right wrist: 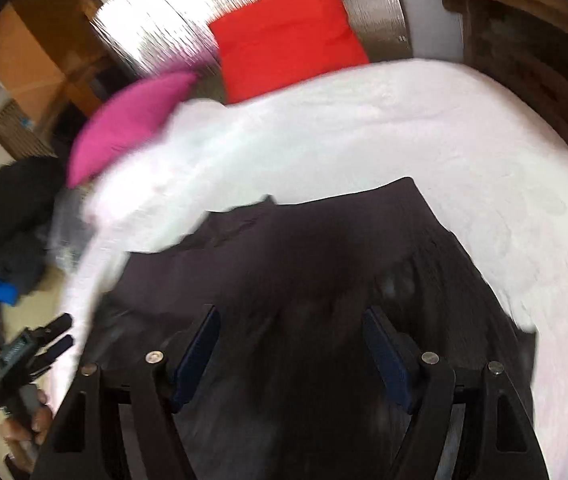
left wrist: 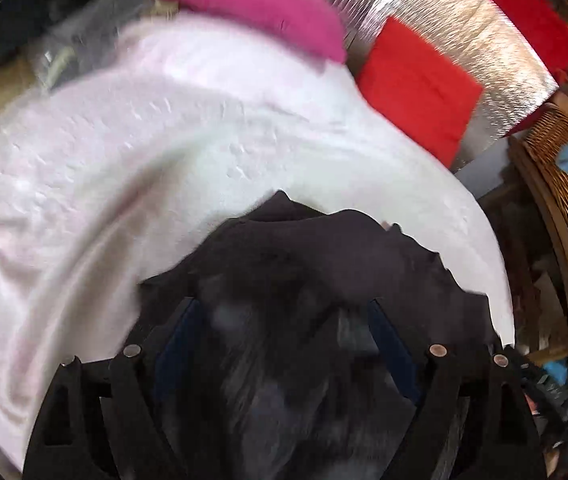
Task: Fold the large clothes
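Your left gripper [left wrist: 284,320] and right gripper [right wrist: 290,340] both stand wide, nothing pinched, over the dark crumpled cloth garment [right wrist: 304,248], which lies on the white textured bedspread [right wrist: 444,128]. If you reach in again through this blur, you could catch one layer only, or snag the bedspread, and skew the fold. The garment's near edge is hidden behind your jaws; its folded layers can't be made out.
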The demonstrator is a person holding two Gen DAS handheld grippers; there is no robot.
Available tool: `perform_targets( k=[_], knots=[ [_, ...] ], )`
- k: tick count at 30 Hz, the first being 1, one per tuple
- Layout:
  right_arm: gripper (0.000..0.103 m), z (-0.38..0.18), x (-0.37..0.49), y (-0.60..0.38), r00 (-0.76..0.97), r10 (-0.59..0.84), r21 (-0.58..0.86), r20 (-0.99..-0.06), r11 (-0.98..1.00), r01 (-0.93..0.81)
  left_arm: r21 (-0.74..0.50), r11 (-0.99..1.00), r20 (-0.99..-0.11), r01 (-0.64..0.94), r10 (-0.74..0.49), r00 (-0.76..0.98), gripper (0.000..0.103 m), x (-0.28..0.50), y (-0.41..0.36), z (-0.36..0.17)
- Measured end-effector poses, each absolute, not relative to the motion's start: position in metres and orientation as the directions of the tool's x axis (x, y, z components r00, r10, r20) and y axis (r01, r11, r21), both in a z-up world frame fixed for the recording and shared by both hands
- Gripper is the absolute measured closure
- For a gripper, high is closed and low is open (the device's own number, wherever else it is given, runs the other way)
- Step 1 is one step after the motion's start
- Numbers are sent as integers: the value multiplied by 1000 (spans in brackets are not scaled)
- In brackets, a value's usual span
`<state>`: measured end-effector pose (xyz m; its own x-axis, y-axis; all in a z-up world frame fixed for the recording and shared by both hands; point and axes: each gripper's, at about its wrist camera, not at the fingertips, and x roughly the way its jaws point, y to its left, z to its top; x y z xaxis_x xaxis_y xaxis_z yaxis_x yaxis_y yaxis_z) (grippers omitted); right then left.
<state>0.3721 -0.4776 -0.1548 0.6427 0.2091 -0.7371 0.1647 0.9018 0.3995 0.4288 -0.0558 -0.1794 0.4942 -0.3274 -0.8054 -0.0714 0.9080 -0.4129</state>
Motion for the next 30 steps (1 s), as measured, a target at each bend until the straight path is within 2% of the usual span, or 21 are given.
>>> perform_targets(
  k=[4,8,9,10,11,12,13,14,15,16,17,18,20,25,28,30],
  knots=[
    [26,-184,416,-469,565,124,280,-815,939,198,-357,933,-827,-56,-287,484,18,455,-79,-199],
    [29,-195,421,-461,570,49,181,-820,967,177,-234,972,-857,6,-209,470,18,471,-105,-210],
    [39,-196,418,-461,572,34,164,-820,970,177,-206,978,-859,21,-191,475,18,477,-111,-213],
    [44,-196,417,-460,573,27,156,-819,972,176,-185,982,-857,37,-180,483,18,485,-116,-213],
    [55,-195,417,-460,574,25,152,-819,973,175,-161,985,-854,55,-167,493,22,486,-122,-214],
    [66,-194,416,-461,575,29,156,-817,973,172,-128,989,-851,72,-147,504,34,487,-129,-214],
    [69,-194,415,-460,580,32,159,-814,973,169,-98,991,-848,91,-131,514,46,490,-135,-216],
    [76,-192,414,-458,586,25,151,-810,974,166,-90,990,-849,104,-131,512,69,491,-139,-219],
    [82,-190,414,-456,594,16,140,-804,977,163,-81,991,-853,107,-125,507,75,494,-143,-223],
    [84,-188,414,-453,602,8,131,-798,978,160,-74,991,-849,109,-120,515,79,494,-145,-223],
    [86,-184,412,-450,615,-4,118,-788,980,158,-71,992,-845,108,-117,521,90,493,-145,-222],
    [88,-180,411,-449,629,-15,109,-777,981,159,-82,992,-838,93,-119,532,96,493,-142,-218],
    [89,-172,410,-449,652,-31,104,-758,981,167,-126,988,-807,84,-151,571,101,492,-136,-208],
    [93,-153,413,-466,736,-28,189,-676,959,210,-157,986,-771,52,-155,618,101,500,-128,-201],
    [95,-167,426,-478,727,-42,208,-686,945,251,-141,989,-805,44,-140,577,101,507,-131,-218],
    [95,-193,440,-489,670,-26,225,-742,932,285,-131,990,-825,48,-136,549,101,510,-134,-228]
  ],
)
